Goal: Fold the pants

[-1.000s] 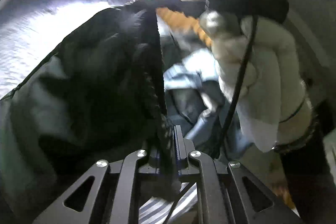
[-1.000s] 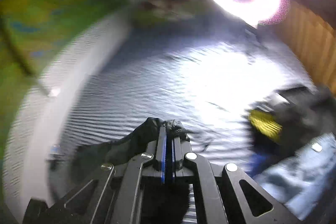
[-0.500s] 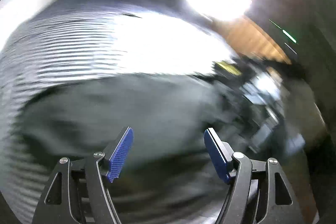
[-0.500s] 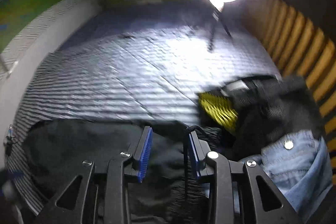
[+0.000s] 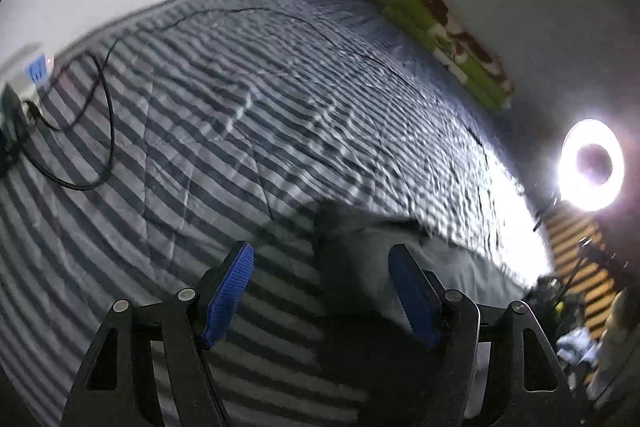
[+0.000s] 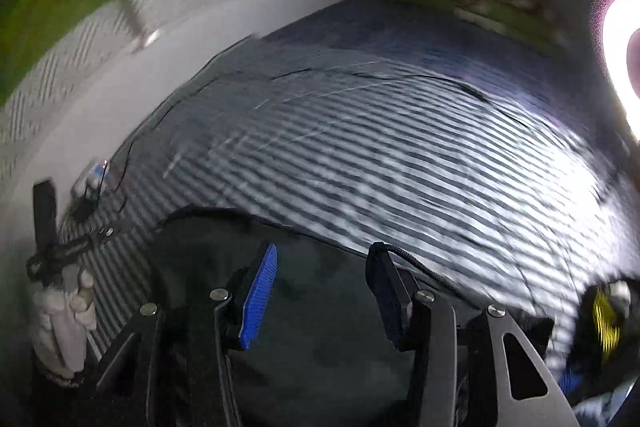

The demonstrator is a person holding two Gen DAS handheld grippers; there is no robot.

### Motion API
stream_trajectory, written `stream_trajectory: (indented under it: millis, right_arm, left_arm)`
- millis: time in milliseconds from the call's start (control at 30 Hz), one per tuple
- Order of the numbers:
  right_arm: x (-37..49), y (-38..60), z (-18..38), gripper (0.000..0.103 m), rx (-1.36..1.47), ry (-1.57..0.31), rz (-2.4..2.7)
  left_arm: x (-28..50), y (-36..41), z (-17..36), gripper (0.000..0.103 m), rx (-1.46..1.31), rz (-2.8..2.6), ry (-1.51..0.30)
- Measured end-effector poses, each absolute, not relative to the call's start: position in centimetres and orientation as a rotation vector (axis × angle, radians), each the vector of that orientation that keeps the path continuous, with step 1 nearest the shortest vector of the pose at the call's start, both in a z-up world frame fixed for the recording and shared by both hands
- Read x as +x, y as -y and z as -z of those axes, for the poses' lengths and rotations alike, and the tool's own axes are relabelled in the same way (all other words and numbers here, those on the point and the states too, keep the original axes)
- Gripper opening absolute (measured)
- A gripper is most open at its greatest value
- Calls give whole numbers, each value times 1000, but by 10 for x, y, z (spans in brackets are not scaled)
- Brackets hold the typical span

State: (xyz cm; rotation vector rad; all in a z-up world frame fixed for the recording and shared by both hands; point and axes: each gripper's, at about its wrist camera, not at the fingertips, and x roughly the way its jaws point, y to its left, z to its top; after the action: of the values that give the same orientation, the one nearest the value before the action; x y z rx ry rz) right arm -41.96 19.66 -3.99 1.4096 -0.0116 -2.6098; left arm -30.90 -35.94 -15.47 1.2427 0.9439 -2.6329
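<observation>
The dark pants [image 6: 320, 307] lie spread on the striped bedspread [image 6: 400, 167], under and in front of my right gripper [image 6: 322, 291]. Its jaws are opening, and the pads press on nothing. A black drawstring [image 6: 424, 269] lies draped over its right fingertip. In the left wrist view one end of the pants [image 5: 372, 259] lies just beyond my left gripper [image 5: 320, 293]. That gripper is open above the bedspread [image 5: 240, 127], with nothing held between its blue pads [image 5: 230, 293]. A gloved hand [image 6: 64, 311] shows at the left edge of the right wrist view.
A power strip [image 5: 36, 71] and a looping black cable [image 5: 104, 115] lie at the bed's left edge by the wall. A green patterned cushion [image 5: 460, 39] lines the far side. A bright ring light [image 5: 592, 165] stands at the right. Other clothes [image 6: 604, 323] are heaped there.
Both grippers were shut on the dark pants and have let go and opened. The pants, hanging before, now lie on the bed. Both views have swung across the bedspread.
</observation>
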Motion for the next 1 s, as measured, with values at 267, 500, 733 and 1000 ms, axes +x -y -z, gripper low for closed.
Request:
stream_trajectory:
  millis: [267,500,733,1000]
  right_arm:
    - [-437,-152,61,44,1595,-177,2452]
    - [-360,-262,1,44,1816,-348,2606]
    - [-303,-323,-61,46,1719,-116,2846]
    - [-407,-195,25,55,1517,12,2573]
  left_arm:
    - [-335,357,175,73,1295,2657,-979]
    - [-337,353,169,74,1290,2674,-1021]
    - [-339,336,162,74,1284,2674,-1063]
    - [-322,364,164,74,1225,2581,-1017]
